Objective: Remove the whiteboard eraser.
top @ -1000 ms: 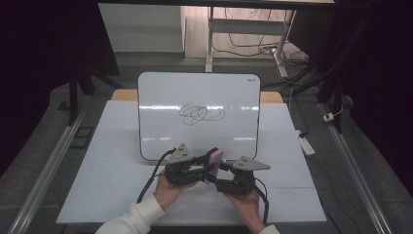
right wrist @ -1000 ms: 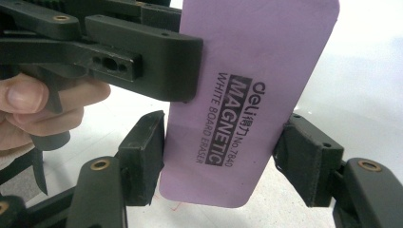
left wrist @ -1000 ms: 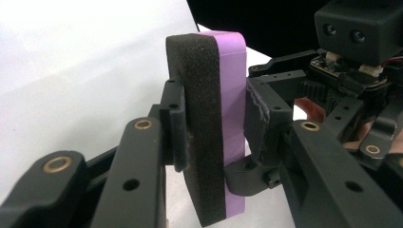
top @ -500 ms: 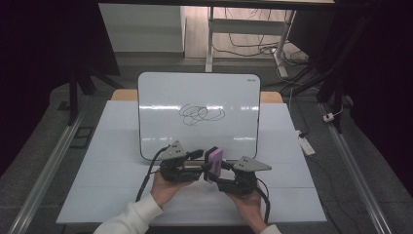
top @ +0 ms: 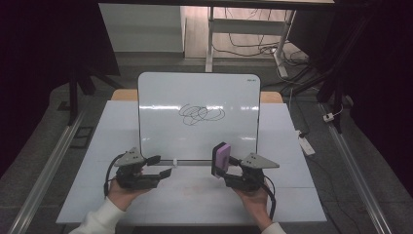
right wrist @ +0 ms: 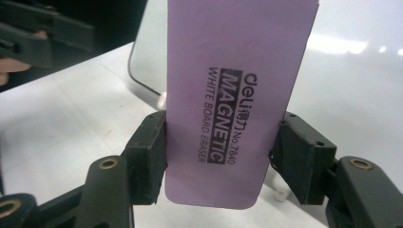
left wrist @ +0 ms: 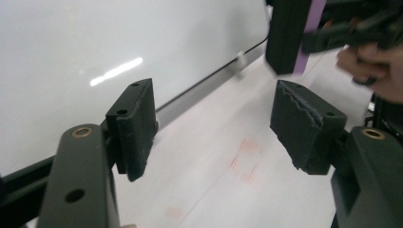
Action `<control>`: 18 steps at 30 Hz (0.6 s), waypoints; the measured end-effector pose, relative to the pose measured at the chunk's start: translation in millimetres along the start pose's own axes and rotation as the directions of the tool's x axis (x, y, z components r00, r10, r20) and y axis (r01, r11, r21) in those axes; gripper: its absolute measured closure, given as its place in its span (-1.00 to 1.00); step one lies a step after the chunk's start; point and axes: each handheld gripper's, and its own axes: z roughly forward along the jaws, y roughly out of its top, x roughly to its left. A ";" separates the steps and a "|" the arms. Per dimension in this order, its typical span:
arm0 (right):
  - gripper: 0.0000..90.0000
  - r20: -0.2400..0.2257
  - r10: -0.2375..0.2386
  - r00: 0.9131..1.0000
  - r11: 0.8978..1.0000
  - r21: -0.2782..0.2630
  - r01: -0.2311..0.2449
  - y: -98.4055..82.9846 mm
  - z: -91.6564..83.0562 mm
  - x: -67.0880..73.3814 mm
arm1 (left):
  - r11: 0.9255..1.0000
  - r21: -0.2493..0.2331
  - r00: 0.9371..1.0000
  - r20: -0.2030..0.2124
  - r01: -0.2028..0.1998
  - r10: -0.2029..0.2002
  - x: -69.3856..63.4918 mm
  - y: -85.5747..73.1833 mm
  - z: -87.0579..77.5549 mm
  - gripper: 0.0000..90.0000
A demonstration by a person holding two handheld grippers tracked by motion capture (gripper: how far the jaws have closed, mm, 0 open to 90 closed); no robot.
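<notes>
The flat rectangular lilac eraser (right wrist: 237, 99) carries black print, one word set in pale letters on a black bar, and its side facing away from the glossy white board (top: 198, 114) is black. That board has a thin dark rim and a black looping scribble (top: 201, 114) near its middle. Below the board, the matte white table (top: 146, 204) shows faint reddish smudges (left wrist: 244, 159). The right gripper (right wrist: 221, 154) and left gripper (left wrist: 214, 126) have black jaws with brass-coloured rivets.
</notes>
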 end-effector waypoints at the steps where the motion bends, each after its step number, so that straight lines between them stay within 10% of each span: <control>1: -0.12 0.005 -0.002 1.000 1.000 0.000 0.002 0.3 -0.5 -1.5 | 1.000 0.000 1.000 0.000 0.000 0.000 0.0 0.0 0.0 -0.29; 18: -0.12 0.058 -0.033 0.998 0.999 -0.015 0.034 8.2 -6.5 -17.9 | 0.993 0.094 0.993 -0.101 0.073 -0.063 32.7 -43.0 -27.1 -0.38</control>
